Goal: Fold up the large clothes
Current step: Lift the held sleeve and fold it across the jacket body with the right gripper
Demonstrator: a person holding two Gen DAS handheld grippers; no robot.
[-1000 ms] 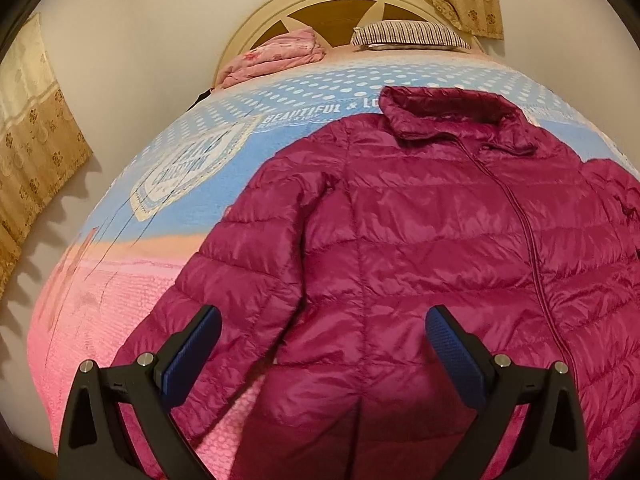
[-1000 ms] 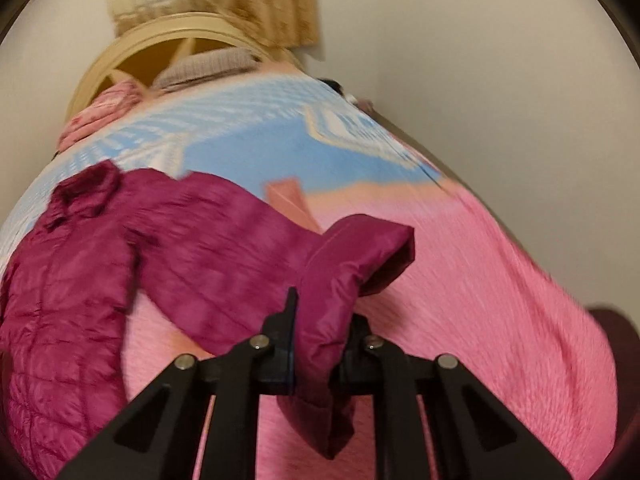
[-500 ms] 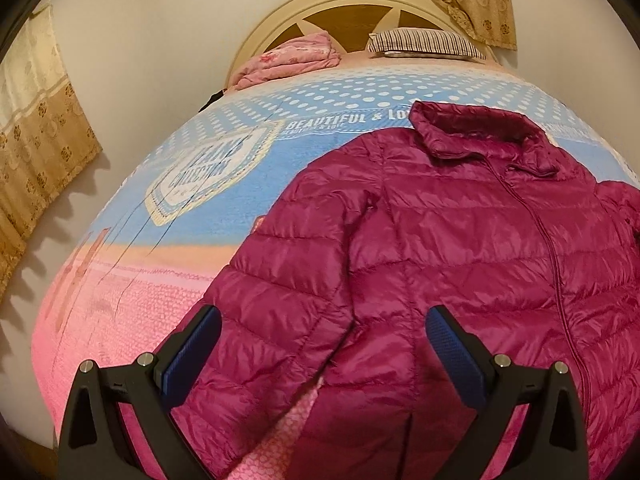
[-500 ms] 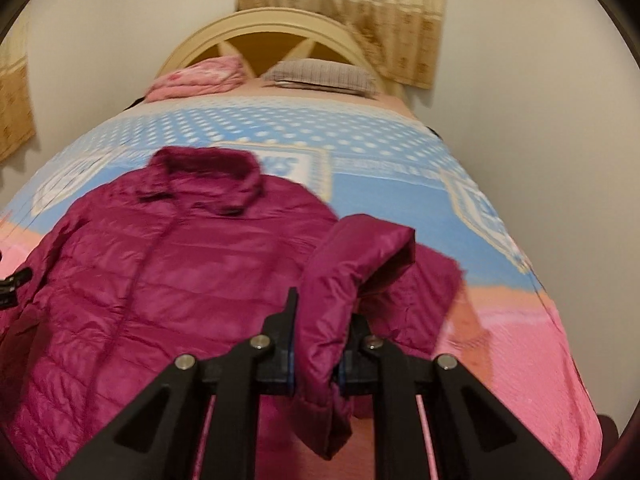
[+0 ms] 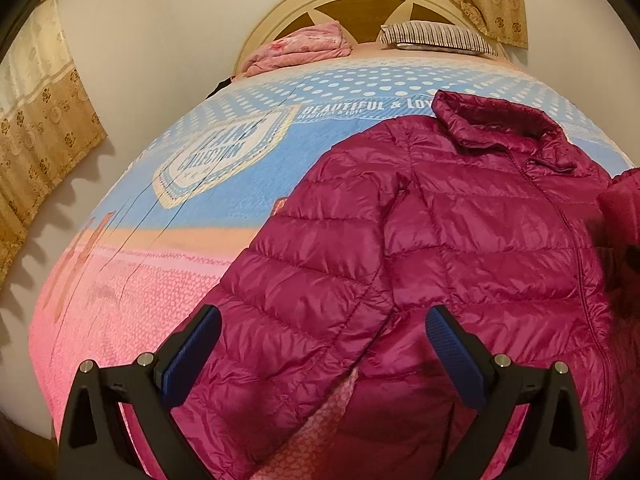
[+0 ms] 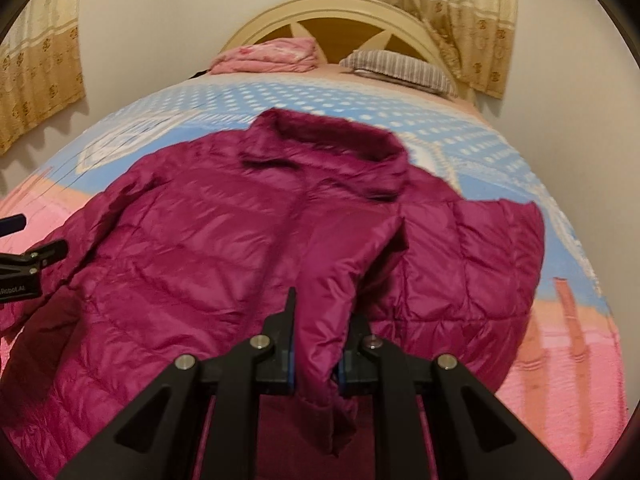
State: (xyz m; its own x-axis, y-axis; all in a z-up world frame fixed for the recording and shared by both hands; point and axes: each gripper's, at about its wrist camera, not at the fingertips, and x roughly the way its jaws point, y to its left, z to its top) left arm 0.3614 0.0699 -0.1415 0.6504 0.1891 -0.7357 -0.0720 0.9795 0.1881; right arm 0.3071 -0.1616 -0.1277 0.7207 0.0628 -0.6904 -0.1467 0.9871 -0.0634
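Note:
A magenta quilted puffer jacket (image 5: 460, 240) lies front up on the bed, collar toward the headboard; it also fills the right wrist view (image 6: 208, 248). My left gripper (image 5: 320, 340) is open and empty, hovering over the jacket's left sleeve (image 5: 304, 300). My right gripper (image 6: 316, 332) is shut on the right sleeve (image 6: 336, 312) near its cuff and holds it up over the jacket's body. That sleeve end shows at the right edge of the left wrist view (image 5: 620, 208). The left gripper shows at the left edge of the right wrist view (image 6: 28, 264).
The bed (image 5: 160, 240) has a blue and pink printed cover. A folded pink blanket (image 5: 300, 46) and a striped pillow (image 5: 436, 36) lie by the cream headboard (image 6: 332, 16). Walls with curtains (image 5: 36, 128) stand close on both sides.
My right gripper has swung the held sleeve leftward from beside the jacket to over its body. My left gripper has shifted left, bringing the left sleeve between its fingers.

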